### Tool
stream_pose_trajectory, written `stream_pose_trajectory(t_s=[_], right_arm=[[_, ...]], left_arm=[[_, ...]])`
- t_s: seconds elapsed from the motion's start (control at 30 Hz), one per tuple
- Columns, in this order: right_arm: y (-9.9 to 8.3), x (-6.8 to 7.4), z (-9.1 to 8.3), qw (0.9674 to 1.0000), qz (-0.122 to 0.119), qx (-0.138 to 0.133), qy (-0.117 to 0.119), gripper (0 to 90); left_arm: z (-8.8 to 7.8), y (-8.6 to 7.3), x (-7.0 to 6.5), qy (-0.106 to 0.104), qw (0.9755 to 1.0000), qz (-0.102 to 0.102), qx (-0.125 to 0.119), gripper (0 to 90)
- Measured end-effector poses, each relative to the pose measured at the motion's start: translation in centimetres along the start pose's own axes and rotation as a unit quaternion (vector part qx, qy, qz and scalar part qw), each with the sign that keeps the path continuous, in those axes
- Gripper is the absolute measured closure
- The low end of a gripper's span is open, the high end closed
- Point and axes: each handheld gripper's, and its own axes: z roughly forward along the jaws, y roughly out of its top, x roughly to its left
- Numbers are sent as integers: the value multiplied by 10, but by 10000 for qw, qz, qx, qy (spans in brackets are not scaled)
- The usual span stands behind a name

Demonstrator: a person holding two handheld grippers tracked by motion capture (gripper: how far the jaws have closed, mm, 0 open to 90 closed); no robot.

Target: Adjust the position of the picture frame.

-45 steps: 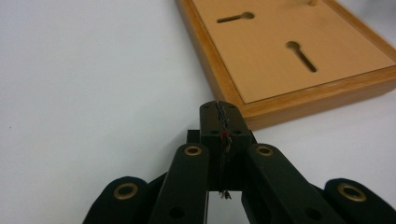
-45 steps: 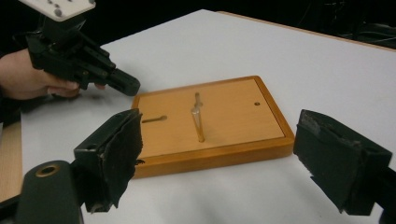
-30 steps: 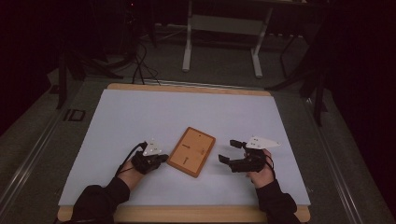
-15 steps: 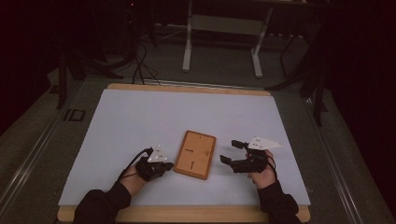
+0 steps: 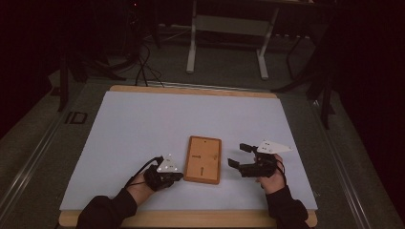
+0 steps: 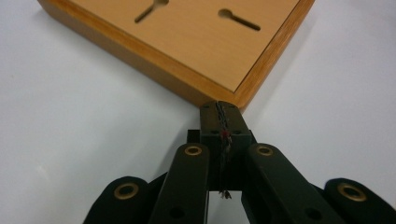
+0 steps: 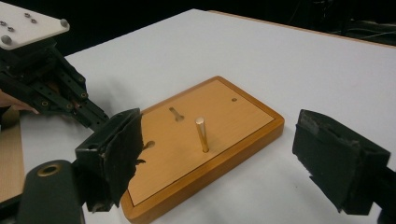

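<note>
A flat wooden board (image 5: 204,160) with keyhole slots lies on the white mat. A short brass peg (image 7: 201,134) stands upright in it. In the high view my left gripper (image 5: 178,175) is at the board's near left corner. Its jaws are shut with nothing between them, and the tip (image 6: 219,111) meets that corner of the board (image 6: 196,42). My right gripper (image 5: 237,156) hovers just right of the board with its jaws open. In the right gripper view its pads (image 7: 116,151) stand wide apart, framing the board (image 7: 187,140), and the left gripper (image 7: 108,122) reaches in from the upper left.
The white mat (image 5: 157,124) covers a wooden table whose edge (image 5: 191,218) runs in front of the person's sleeves. Past the table's far edge there are metal stand legs (image 5: 260,62) and cables on a dark floor.
The left gripper has slid right and nearer along the board's left side to its near corner. The board has turned from a tilt to sit squarer. The right gripper has held still.
</note>
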Motion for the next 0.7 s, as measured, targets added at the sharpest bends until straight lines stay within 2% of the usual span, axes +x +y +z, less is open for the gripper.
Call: stream_pose_trajectory(t_s=[0.17, 0.33, 0.57, 0.7], right_arm=[[-2, 0, -2, 10000, 18, 7, 0, 156], [-2, 0, -3, 10000, 34, 8, -6, 156], [-3, 0, -5, 10000, 22, 5, -35, 156], [-3, -2, -9, 10000, 46, -41, -73, 156]], left_arm=[[3, 0, 0, -20, 10000, -13, 50, 900], [12, 8, -6, -174, 9998, 24, 40, 900], [30, 27, -22, -460, 9985, 285, 38, 900], [39, 35, -29, -576, 9977, 350, 46, 900]])
